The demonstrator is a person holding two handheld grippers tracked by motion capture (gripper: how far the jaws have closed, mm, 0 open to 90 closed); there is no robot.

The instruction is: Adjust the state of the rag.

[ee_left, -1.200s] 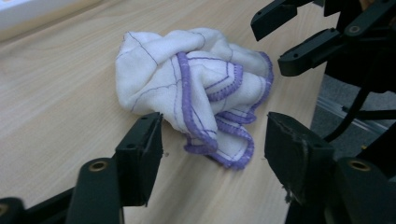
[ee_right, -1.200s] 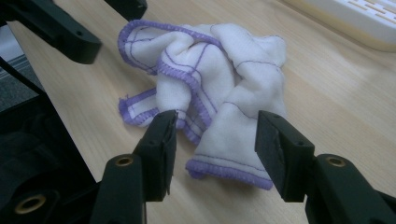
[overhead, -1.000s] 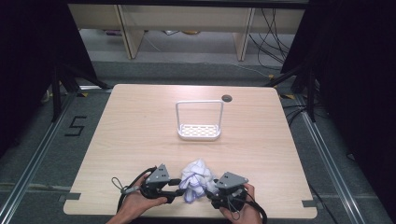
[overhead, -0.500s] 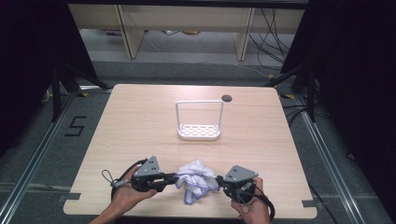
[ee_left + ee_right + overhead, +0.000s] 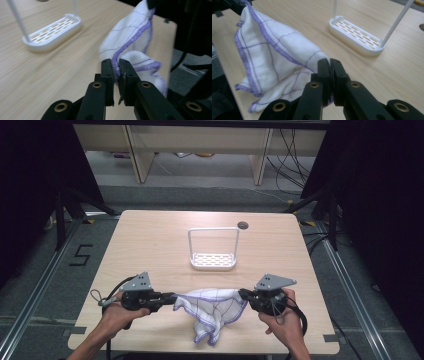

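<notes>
Both claws, left claw [image 5: 170,297] and right claw [image 5: 243,294], pinched opposite edges of the cloth [image 5: 212,310], stretched at the worktop's [image 5: 150,250] 6 o'clock edge. Thin hem grips could slip if pulled harder.

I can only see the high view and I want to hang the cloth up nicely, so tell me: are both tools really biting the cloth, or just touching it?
Observer: Yes. In the left gripper view, the left tool is shut on the cloth's purple stitched hem.
Operator: And the other one?
Observer: In the right gripper view, the right tool is shut on an edge of the cloth too, with white fabric squeezed between its jaws.
Operator: What is the white rack's bottom like?
Observer: Up close, the rack has a tray base with rows of little slots in it.
</notes>
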